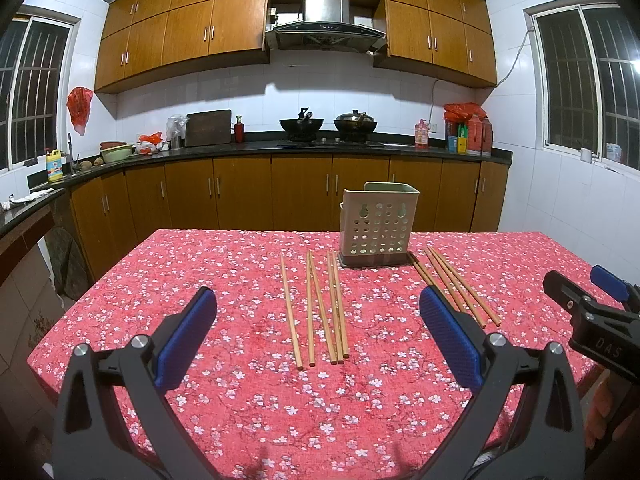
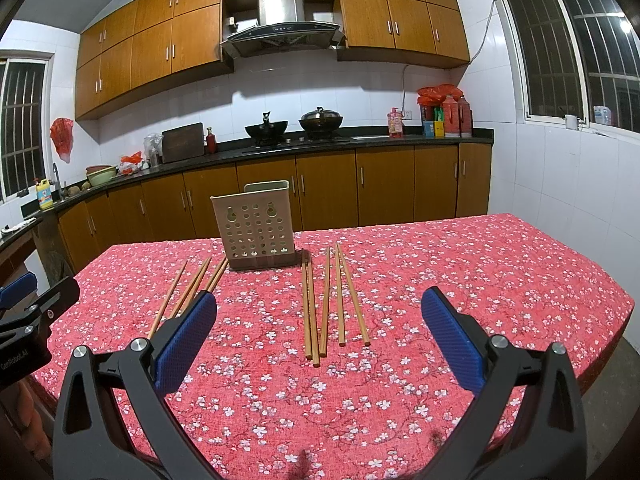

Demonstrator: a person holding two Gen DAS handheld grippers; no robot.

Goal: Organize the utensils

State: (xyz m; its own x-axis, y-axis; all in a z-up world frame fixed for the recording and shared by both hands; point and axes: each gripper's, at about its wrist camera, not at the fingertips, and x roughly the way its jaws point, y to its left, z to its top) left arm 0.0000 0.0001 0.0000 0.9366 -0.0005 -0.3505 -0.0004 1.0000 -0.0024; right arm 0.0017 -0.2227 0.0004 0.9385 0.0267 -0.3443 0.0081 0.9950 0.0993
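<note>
On the counter (image 1: 240, 400), under a red flowered cloth, a beige holder (image 1: 376, 226) is standing upright toward the far edge, its holed front wall facing both cameras. What is inside it cannot be told: only dark gaps are showing through the holes, and nothing is rising above its rim. Its dark base (image 2: 266, 264) is partly hiding the far tips of the nearest chopsticks.

Left of the holder, five chopsticks (image 1: 320, 308) are lying flat, roughly side by side, two pairs nearly touching and one apart. Right of it, a second chopstick group (image 2: 328, 300) is lying flat in the same way; the right wrist view is showing five there, while in the left wrist view the left tool's finger is covering their near ends.

Low in each view, the tools are hanging above the cloth, touching nothing. The left tool (image 1: 318, 320) is holding its blue pads wide apart, gripping nothing. The right tool (image 2: 320, 320) is likewise spread wide and empty. Each is appearing cut off at the edge of the other's view.
</note>
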